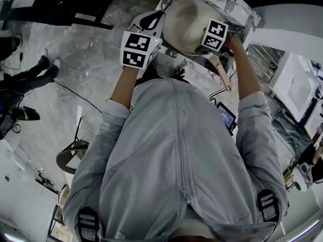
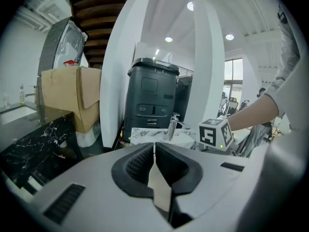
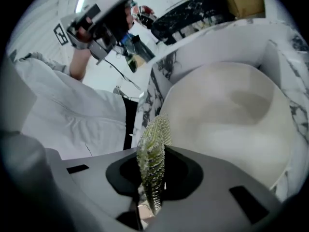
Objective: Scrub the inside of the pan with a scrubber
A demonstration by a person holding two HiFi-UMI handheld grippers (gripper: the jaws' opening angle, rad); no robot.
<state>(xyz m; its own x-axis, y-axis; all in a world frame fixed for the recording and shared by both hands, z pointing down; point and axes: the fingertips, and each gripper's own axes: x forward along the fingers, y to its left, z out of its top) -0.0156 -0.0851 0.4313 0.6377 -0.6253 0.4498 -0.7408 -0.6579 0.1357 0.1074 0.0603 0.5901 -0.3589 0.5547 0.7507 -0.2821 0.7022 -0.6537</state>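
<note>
A person in a grey jacket (image 1: 176, 155) leans over a marble-walled sink (image 3: 285, 57), where the cream pan (image 1: 184, 24) lies at 12 o'clock in the head view, its pale inside facing the right gripper (image 3: 153, 175). That gripper is clamped on an upright green-gold mesh scrubber (image 3: 154, 144), and the pan's bowl fills the right gripper view at 2 o'clock from it. The left gripper (image 2: 154, 153), at the pan's 8 o'clock in the head view, has its jaws pressed together at the tips.
</note>
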